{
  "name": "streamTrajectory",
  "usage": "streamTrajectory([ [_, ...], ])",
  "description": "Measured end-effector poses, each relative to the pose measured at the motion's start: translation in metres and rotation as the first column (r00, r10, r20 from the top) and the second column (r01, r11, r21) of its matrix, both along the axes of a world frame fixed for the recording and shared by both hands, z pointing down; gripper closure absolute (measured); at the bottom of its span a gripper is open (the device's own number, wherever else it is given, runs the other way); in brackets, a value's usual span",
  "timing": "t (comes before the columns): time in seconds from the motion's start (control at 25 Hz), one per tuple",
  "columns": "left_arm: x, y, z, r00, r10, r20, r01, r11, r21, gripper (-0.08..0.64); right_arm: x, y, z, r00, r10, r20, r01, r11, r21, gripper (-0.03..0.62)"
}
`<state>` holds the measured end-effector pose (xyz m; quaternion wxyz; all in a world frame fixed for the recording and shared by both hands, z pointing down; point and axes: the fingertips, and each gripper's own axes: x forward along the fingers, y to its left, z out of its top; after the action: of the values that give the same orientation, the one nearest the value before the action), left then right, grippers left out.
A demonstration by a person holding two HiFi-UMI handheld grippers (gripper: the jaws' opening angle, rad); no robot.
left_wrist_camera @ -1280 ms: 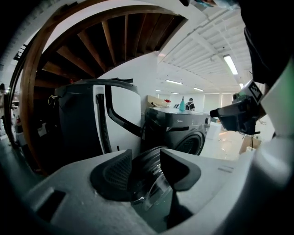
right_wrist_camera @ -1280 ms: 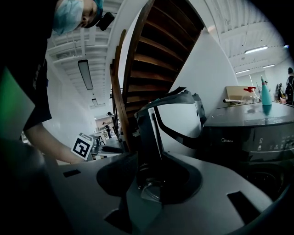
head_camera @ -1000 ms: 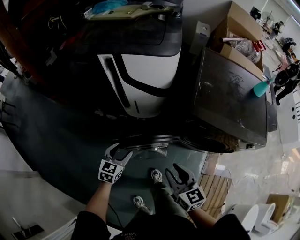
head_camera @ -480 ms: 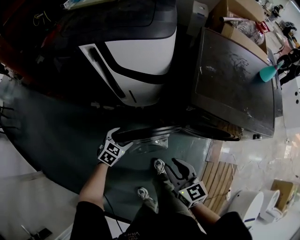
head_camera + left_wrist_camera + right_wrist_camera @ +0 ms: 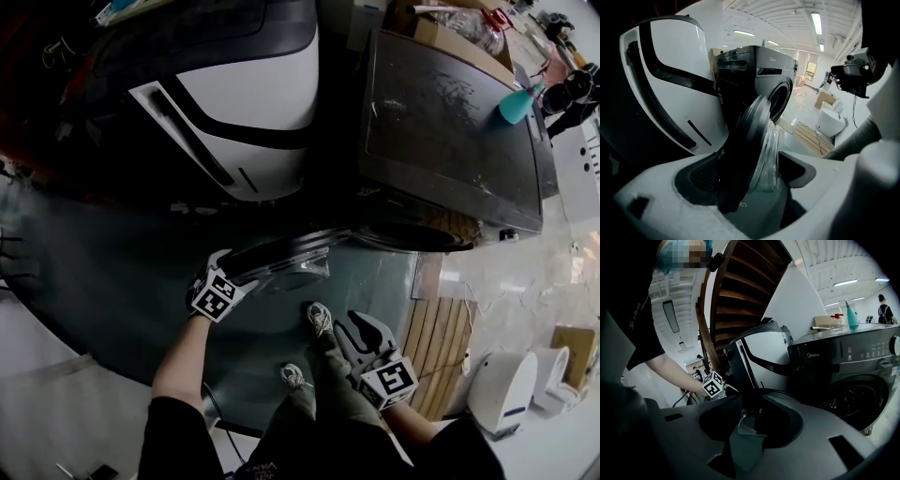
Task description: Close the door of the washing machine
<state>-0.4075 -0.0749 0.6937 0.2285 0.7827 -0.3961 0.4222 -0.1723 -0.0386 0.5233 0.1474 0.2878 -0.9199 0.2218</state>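
Left gripper (image 5: pixel 225 270) is down low at the outer edge of the open door (image 5: pixel 286 261), and its jaws have just been opening. In the left gripper view they stand at their widest (image 5: pixel 747 173), with the door's dark rim and clear bowl (image 5: pixel 754 136) between them. The rim sits close against the left pad, the bowl is clear of the right one, so nothing is clamped. Behind that gripper, up and to the left, stands a white-and-black appliance (image 5: pixel 244 103) on the dark floor (image 5: pixel 112 281).

The door hangs out from the front of the washing machine (image 5: pixel 450 122), swung well away from the drum opening (image 5: pixel 853 401), which gapes dark and uncovered in the right gripper view.

Moving right, the person's two shoes (image 5: pixel 320 319) are planted just below the door. Beside them is the right gripper (image 5: pixel 361 330), apart from the door and touching nothing. Its jaws (image 5: pixel 750 425) are parted with an empty gap; the door's glass shows beyond them, not in them.

Further right a wooden pallet (image 5: pixel 436 352) lies on the floor beside the machine. On top of the washing machine, at its far right corner, stands a teal spray bottle (image 5: pixel 518 101) — upright.
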Motion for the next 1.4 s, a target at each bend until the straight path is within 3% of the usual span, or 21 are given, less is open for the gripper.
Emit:
streamTrajectory([
  [0.24,0.024,0.04,0.003,1.0,0.02,0.004,-0.02,0.997,-0.069,0.166,0.016,0.031,-0.011,0.998,0.068,0.013,-0.067,0.997,-0.03,0.466],
  [0.32,0.036,0.05,-0.002,0.999,0.036,-0.007,-0.036,0.998,-0.055,0.182,0.023,0.043,-0.015,0.995,0.095,0.015,-0.094,0.995,-0.036,0.466],
  [0.6,0.085,0.088,-0.012,0.995,0.017,-0.096,-0.018,1.0,-0.009,0.207,0.06,0.109,-0.01,0.983,0.181,0.014,-0.181,0.983,0.02,0.466],
  [0.96,0.16,0.142,-0.019,0.969,0.014,-0.245,-0.015,1.0,-0.001,0.206,0.11,0.2,-0.003,0.958,0.287,-0.007,-0.287,0.958,-0.018,0.466],
  [1.16,0.204,0.153,-0.018,0.957,0.063,-0.282,-0.072,0.997,-0.022,0.225,0.134,0.206,0.004,0.936,0.353,-0.006,-0.353,0.934,-0.051,0.468],
  [1.4,0.257,0.158,-0.016,0.941,0.064,-0.331,-0.087,0.995,-0.055,0.225,0.172,0.184,0.001,0.922,0.386,-0.021,-0.387,0.921,-0.038,0.469],
])
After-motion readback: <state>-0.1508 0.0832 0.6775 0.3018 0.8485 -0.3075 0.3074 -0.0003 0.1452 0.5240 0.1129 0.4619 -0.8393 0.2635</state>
